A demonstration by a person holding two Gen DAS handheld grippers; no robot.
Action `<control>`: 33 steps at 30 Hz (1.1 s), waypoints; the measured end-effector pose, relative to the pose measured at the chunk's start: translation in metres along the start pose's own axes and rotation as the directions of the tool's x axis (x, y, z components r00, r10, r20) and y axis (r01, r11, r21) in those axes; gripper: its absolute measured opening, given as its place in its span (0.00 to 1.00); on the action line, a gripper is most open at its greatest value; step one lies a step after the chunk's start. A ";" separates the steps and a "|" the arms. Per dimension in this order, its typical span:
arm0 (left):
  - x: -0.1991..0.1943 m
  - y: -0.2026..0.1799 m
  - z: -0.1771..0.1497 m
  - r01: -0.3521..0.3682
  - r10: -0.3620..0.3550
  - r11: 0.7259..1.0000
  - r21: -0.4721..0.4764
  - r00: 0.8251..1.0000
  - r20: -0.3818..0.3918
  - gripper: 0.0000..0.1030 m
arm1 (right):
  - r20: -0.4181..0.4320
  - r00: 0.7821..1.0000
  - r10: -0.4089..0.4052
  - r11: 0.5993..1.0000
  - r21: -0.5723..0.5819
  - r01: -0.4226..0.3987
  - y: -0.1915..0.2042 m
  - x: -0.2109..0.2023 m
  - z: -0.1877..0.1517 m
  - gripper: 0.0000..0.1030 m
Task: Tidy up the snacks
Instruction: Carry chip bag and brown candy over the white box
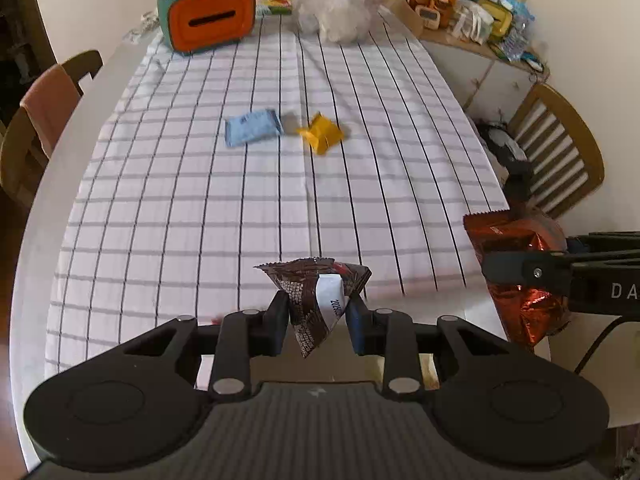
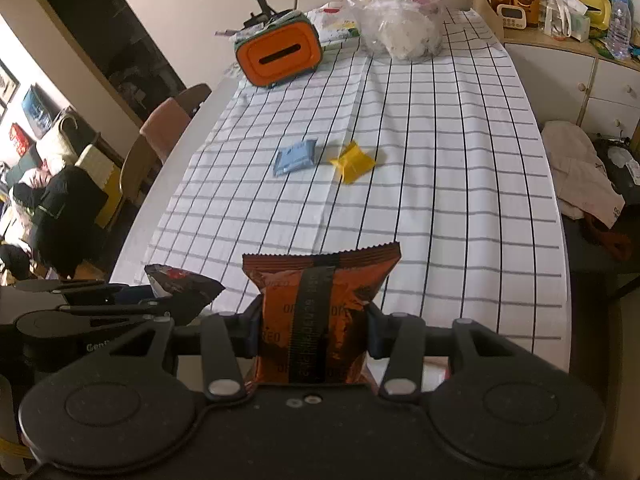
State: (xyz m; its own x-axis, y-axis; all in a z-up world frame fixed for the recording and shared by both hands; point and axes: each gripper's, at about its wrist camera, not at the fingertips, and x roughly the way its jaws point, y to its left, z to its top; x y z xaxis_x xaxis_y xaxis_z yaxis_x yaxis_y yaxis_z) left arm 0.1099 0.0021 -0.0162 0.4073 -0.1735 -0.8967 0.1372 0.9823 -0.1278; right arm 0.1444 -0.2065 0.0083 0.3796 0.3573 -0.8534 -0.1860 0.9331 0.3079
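My left gripper [image 1: 318, 304] is shut on a dark brown snack packet [image 1: 316, 300] with a white label, held above the near end of the checked tablecloth [image 1: 200, 200]. Beside it on the right, my right gripper [image 2: 314, 320] is shut on a shiny orange-brown snack bag [image 2: 320, 312], which also shows in the left wrist view as the orange bag [image 1: 516, 272]. The brown packet [image 2: 180, 280] appears at the left of the right wrist view. On the cloth in the middle lie a light blue packet [image 1: 252, 126] [image 2: 294, 157] and a yellow packet [image 1: 322, 133] [image 2: 354, 162].
An orange and teal box with a slot [image 1: 208, 20] [image 2: 280, 54] stands at the far end, next to a clear plastic bag [image 1: 340, 4] [image 2: 400, 20] of items. Wooden chairs [image 1: 560, 152] flank the table. A cluttered sideboard [image 2: 560, 8] is at the far right.
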 end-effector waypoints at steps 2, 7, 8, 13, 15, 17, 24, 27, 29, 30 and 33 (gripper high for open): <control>0.001 -0.003 -0.009 -0.003 0.003 1.000 0.003 1.000 -0.015 0.29 | -0.010 1.000 0.004 1.000 -0.005 -0.004 0.000 0.001 -0.010 0.44; 0.009 -0.008 -0.031 -0.012 0.013 1.000 0.008 0.998 -0.058 0.29 | -0.031 1.000 0.000 1.000 -0.017 0.000 0.000 0.008 -0.035 0.45; 0.012 -0.009 -0.035 -0.016 0.017 1.000 0.008 0.998 -0.066 0.29 | -0.038 0.999 -0.001 1.000 -0.016 0.000 -0.001 0.010 -0.041 0.45; 0.024 -0.012 -0.052 -0.032 0.034 0.999 0.020 0.993 -0.114 0.29 | -0.084 0.996 -0.011 1.000 -0.026 0.009 -0.003 0.023 -0.062 0.45; 0.029 -0.015 -0.054 -0.043 0.047 0.999 0.030 0.990 -0.130 0.29 | -0.099 0.995 -0.018 0.999 -0.033 0.014 -0.002 0.028 -0.068 0.45; 0.034 -0.017 -0.056 -0.050 0.056 0.998 0.042 0.988 -0.146 0.29 | -0.115 0.993 -0.028 0.999 -0.047 0.023 0.000 0.034 -0.074 0.45; 0.056 -0.025 -0.056 -0.087 0.102 0.993 0.080 0.971 -0.215 0.29 | -0.153 0.985 -0.074 0.993 -0.107 0.058 0.004 0.053 -0.086 0.45; 0.062 -0.025 -0.055 -0.095 0.111 0.992 0.079 0.967 -0.229 0.29 | -0.168 0.982 -0.087 0.990 -0.123 0.067 0.006 0.059 -0.089 0.45; 0.067 -0.026 -0.054 -0.102 0.120 0.991 0.090 0.965 -0.231 0.29 | -0.174 0.980 -0.096 0.989 -0.128 0.075 0.007 0.063 -0.089 0.45; 0.069 -0.027 -0.054 -0.102 0.122 0.990 0.096 0.964 -0.235 0.29 | -0.175 0.979 -0.101 0.988 -0.132 0.078 0.007 0.065 -0.089 0.45; 0.078 -0.026 -0.052 -0.101 0.121 0.991 0.090 0.958 -0.260 0.29 | -0.178 0.977 -0.114 0.987 -0.135 0.091 0.008 0.069 -0.090 0.45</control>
State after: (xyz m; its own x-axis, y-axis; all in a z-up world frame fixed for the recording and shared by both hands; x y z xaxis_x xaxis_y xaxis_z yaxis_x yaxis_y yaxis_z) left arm 0.0909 -0.0329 -0.1053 0.1720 -0.0286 -0.9847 0.1758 0.9844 0.0021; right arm 0.0878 -0.1785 -0.0857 0.2306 0.2351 -0.9442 -0.2719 0.9473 0.1695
